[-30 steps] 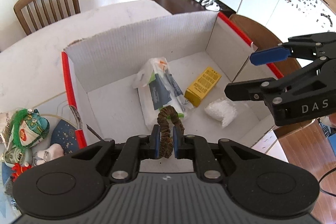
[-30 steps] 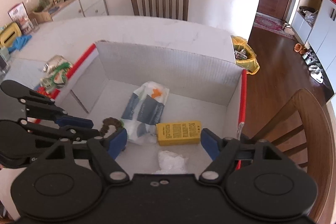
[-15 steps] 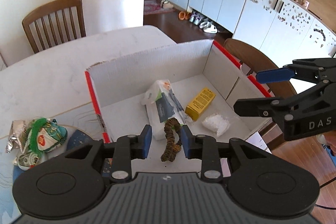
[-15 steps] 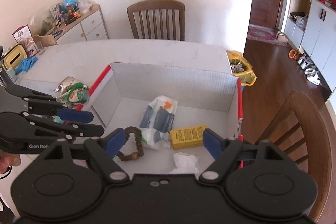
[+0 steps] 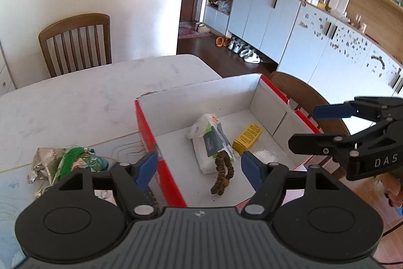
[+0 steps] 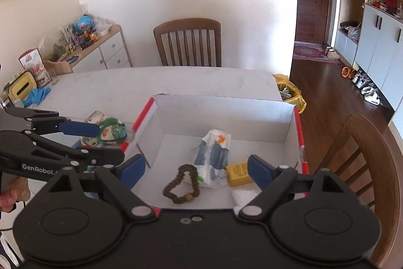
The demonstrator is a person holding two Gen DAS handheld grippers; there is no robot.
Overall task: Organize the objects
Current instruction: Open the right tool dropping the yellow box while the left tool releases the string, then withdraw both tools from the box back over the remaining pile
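Observation:
A brown scrunchie (image 5: 223, 178) (image 6: 181, 184) lies loose on the floor of the white cardboard box (image 5: 201, 97) (image 6: 221, 112) with red edges, against a tissue pack (image 5: 209, 143) (image 6: 212, 155). A yellow carton (image 5: 246, 139) (image 6: 238, 174) and a white crumpled wad (image 5: 264, 155) (image 6: 245, 194) lie beside them. My left gripper (image 5: 199, 169) (image 6: 110, 143) hovers above the box's near left corner, its jaws opening, pads touching nothing. My right gripper (image 6: 196, 169) (image 5: 317, 125) hangs over the box's near right side, jaws also opening, with nothing in them.
A pile with a green-haired toy (image 5: 75, 163) (image 6: 112, 131) and a foil bag lies on the white table (image 5: 88, 102) left of the box. Wooden chairs stand at the far side (image 6: 187, 42) and right (image 6: 365, 160). A hand (image 6: 12, 196) holds the left gripper.
The left gripper opened and let go of the scrunchie, which dropped onto the box floor. Both grippers rose and drew back from the box. The right jaws widened a little.

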